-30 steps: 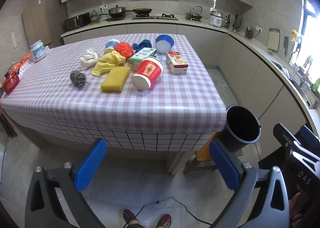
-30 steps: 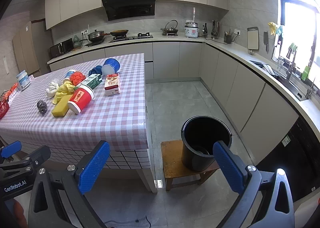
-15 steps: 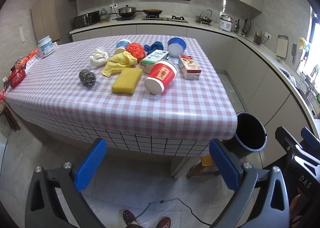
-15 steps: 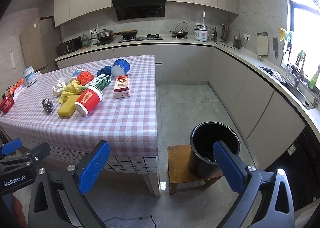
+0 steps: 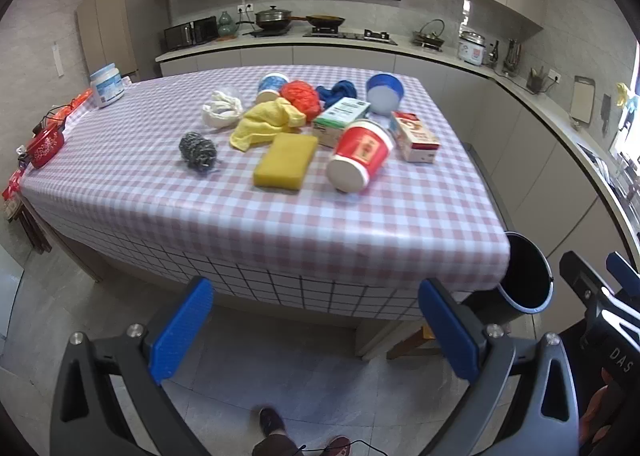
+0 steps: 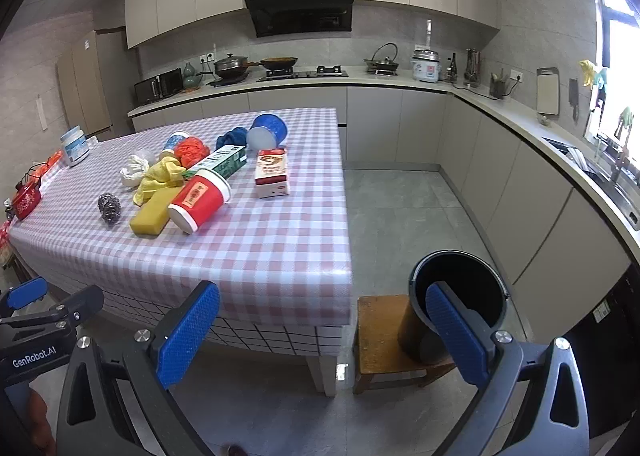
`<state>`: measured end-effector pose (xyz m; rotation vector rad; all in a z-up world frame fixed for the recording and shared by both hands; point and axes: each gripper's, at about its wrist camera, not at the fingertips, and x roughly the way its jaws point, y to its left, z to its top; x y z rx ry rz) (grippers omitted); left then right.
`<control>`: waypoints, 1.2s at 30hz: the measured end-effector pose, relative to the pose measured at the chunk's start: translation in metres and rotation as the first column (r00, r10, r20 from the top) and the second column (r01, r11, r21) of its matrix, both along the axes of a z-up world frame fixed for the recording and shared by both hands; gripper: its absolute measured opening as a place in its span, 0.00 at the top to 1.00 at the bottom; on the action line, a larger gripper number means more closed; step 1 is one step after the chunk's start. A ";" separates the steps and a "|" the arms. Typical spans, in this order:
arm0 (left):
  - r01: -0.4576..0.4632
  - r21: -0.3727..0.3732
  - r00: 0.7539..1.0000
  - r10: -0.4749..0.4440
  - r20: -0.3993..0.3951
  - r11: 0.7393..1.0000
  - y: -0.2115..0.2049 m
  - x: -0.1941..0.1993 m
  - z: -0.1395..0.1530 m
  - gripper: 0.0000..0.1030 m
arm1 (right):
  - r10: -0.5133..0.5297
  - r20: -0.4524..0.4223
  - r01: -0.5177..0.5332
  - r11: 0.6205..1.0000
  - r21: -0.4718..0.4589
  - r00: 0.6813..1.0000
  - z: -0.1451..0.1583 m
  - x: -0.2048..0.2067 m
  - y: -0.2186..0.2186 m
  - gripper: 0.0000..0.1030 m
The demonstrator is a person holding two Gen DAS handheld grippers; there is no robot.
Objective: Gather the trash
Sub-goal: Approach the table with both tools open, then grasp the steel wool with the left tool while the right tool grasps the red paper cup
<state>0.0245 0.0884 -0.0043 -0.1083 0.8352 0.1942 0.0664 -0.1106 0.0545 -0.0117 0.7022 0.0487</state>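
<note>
A checked table (image 5: pixel 248 224) (image 6: pixel 276 252) carries a tipped red paper cup (image 5: pixel 360 154) (image 6: pixel 200 196), a yellow sponge (image 5: pixel 285 160) (image 6: pixel 154 212), a red-and-white carton (image 5: pixel 416 132) (image 6: pixel 272 172), a green box (image 5: pixel 340 114) (image 6: pixel 222 160), a blue cup (image 5: pixel 384 94) (image 6: pixel 267 132), a yellow cloth (image 5: pixel 266 120), a steel scourer (image 5: pixel 197 148) and an orange mesh ball (image 5: pixel 300 94). A black bin (image 6: pixel 456 308) (image 5: pixel 524 280) stands on a wooden stool (image 6: pixel 380 336) to the table's right. My left gripper (image 5: pixel 316 330) and right gripper (image 6: pixel 320 332) are open, empty, short of the table's near edge.
Kitchen counters (image 6: pixel 520 128) run along the back and right walls, with a stove and pots. A white jar (image 5: pixel 106 85) and a red basket (image 5: pixel 46 142) sit at the table's left end. Open grey floor (image 6: pixel 400 208) lies between table and cabinets. A person's shoes (image 5: pixel 276 424) show below.
Both grippers have risen and moved closer to the table, so the table fills more of each view. Both stay open, and nothing on the table has moved.
</note>
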 end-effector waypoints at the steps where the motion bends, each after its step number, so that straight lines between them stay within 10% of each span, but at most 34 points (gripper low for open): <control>1: -0.003 0.000 1.000 0.003 0.000 1.000 0.004 0.002 0.000 0.00 | 0.003 0.000 -0.003 1.000 0.001 1.000 -0.001 0.002 0.003 0.00; 36: -0.070 -0.022 0.994 0.068 -0.085 0.997 0.186 0.171 -0.046 0.01 | -0.018 -0.113 0.021 1.000 0.022 0.993 -0.050 0.191 0.166 0.00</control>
